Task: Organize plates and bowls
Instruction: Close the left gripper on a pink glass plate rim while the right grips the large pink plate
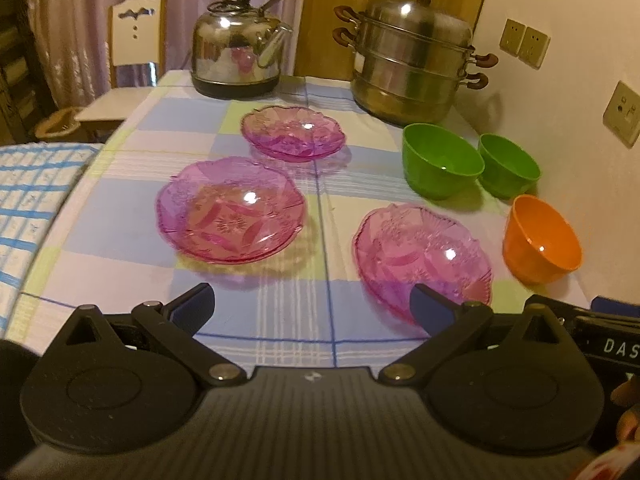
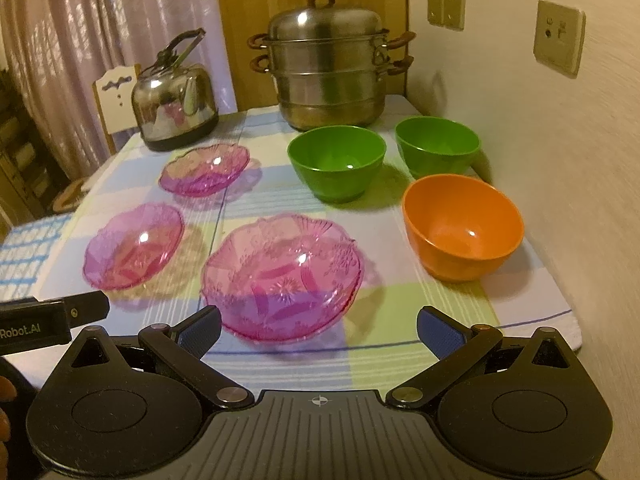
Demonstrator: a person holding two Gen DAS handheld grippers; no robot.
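Observation:
Three pink glass plates lie apart on the checked tablecloth: a far one (image 1: 294, 132) (image 2: 204, 169), a left one (image 1: 231, 210) (image 2: 134, 246) and a near right one (image 1: 422, 258) (image 2: 282, 276). Two green bowls (image 1: 442, 166) (image 1: 508, 170) (image 2: 337, 162) (image 2: 437, 150) and an orange bowl (image 1: 541, 238) (image 2: 462, 226) stand upright at the right. My left gripper (image 1: 312, 312) is open and empty above the table's near edge. My right gripper (image 2: 319, 330) is open and empty, just short of the near plate.
A steel kettle (image 1: 240, 48) (image 2: 174, 104) and a stacked steel steamer pot (image 1: 416, 56) (image 2: 330, 64) stand at the back of the table. The wall (image 2: 560, 160) runs close along the right edge. A chair (image 1: 136, 36) stands beyond the far left corner.

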